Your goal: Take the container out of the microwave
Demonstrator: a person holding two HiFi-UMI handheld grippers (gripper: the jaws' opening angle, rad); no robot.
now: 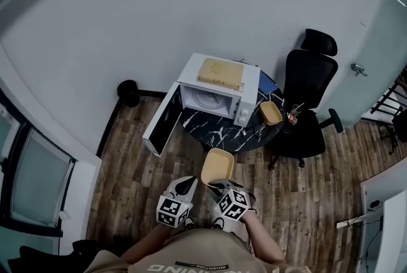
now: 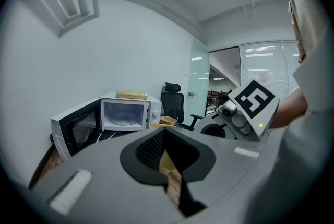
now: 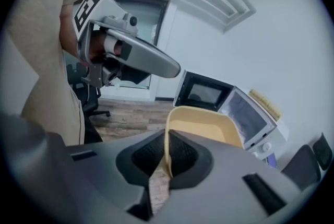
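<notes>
Right tool (image 3: 166, 160) clenched on rim of yellow container (image 1: 217, 167), carrying it well clear of open microwave (image 1: 213, 100); left tool (image 2: 166, 155) closed, empty, not needed.

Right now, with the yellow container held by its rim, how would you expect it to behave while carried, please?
The yellow container is probably light: the right gripper holds it by one edge of its rim alone. Held off-centre like that, it may tilt or swing. Its thin wall looks apt to flex if squeezed hard.
</notes>
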